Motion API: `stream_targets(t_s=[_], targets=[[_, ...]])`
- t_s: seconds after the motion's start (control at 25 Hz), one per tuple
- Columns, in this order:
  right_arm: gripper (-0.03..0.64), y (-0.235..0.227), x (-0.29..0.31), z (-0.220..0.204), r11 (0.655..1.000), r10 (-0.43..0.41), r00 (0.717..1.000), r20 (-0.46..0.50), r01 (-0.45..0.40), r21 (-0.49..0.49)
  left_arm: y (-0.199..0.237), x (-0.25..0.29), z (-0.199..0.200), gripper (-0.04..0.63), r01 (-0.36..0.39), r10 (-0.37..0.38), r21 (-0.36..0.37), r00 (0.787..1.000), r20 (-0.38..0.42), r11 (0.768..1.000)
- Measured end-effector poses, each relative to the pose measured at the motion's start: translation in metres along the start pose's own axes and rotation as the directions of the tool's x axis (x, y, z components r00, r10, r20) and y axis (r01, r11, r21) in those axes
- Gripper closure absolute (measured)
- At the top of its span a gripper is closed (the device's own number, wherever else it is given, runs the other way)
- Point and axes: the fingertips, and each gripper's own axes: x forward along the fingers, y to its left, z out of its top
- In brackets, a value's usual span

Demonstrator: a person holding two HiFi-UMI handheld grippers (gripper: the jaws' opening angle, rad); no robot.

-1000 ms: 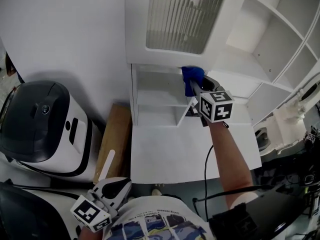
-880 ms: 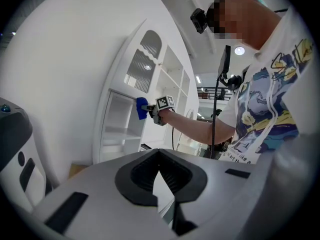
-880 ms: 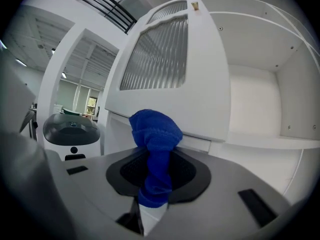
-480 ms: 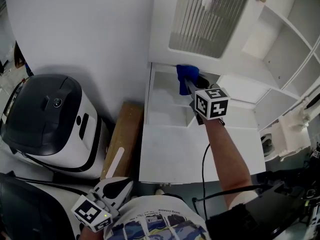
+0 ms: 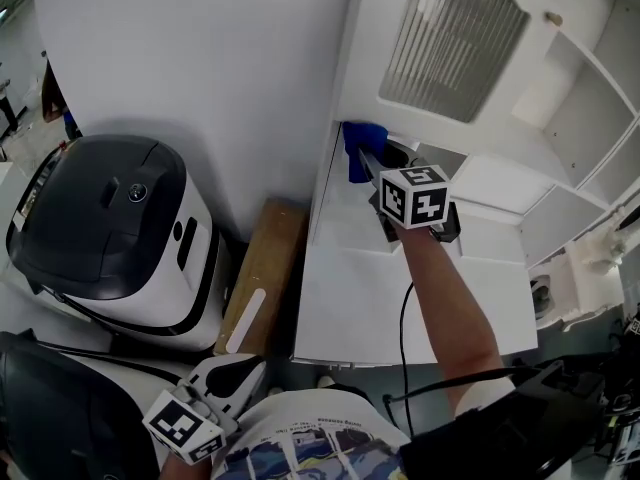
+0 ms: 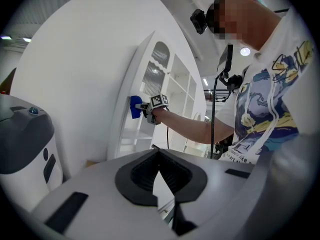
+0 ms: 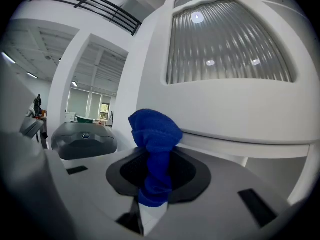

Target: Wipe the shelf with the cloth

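1. Since 1 s ago the right gripper [image 5: 372, 171] has carried the bunched blue terry cloth [image 5: 360, 146] leftward across the open bay, from mid-bay to the left edge of the tall white cabinet w/ ribbed glass door [image 5: 440, 38].
2. Right gripper: jaws clamped on the cloth's lower part. The upper wad bulges past the tips, just under the door's bottom rail.
3. Cloth sits upper centre of the head view, right by the cabinet's left side panel [image 5: 330, 183]; can't tell if touching. Hardly any room further left, open bay to the right.
4. White shelf board [image 5: 350, 230] lies just below the cloth, bare. Flat white ledge [image 5: 340, 308] is in front of it, w/ the person's forearm stretched over its right part.
5. Left gripper [image 5: 245, 368]: jaws closed together, nothing btwn them. It is at bottom left of the head view, by the printed shirt, well apart from the cabinet.
6. Left of the cabinet: plain white wall, a light wooden board [image 5: 262, 268] beside the cabinet's side, then a rounded black-and-white machine [image 5: 110, 228] at centre left.
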Motion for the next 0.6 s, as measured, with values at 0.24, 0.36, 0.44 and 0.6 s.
stream_targets(t_s=[0.24, 0.36, 0.44, 0.6], targets=[[0.509, 0.012, 0.011, 0.003, 1.0, -0.007, 1.0, -0.002, 0.007, 0.026, 0.008, -0.02, -0.001, 0.583, -0.017, 0.017, -0.017, 1.0, 0.009, 1.0], [0.509, 0.011, 0.012, 0.002, 0.999, -0.018, 1.0, -0.002, 0.018, 0.047, 0.009, -0.027, -0.003, 0.584, -0.012, 0.012, -0.022, 1.0, 0.011, 1.0], [0.509, 0.011, 0.009, 0.0, 0.998, -0.025, 1.0, -0.001, 0.025, 0.059, 0.009, -0.03, -0.003, 0.583, 0.0, 0.0, -0.022, 1.0, 0.014, 1.0], [0.509, 0.011, -0.007, -0.026, 0.996, -0.048, 0.998, -0.039, 0.051, 0.069, 0.006, -0.038, -0.006, 0.583, 0.028, -0.027, -0.021, 0.999, 0.018, 0.999]])
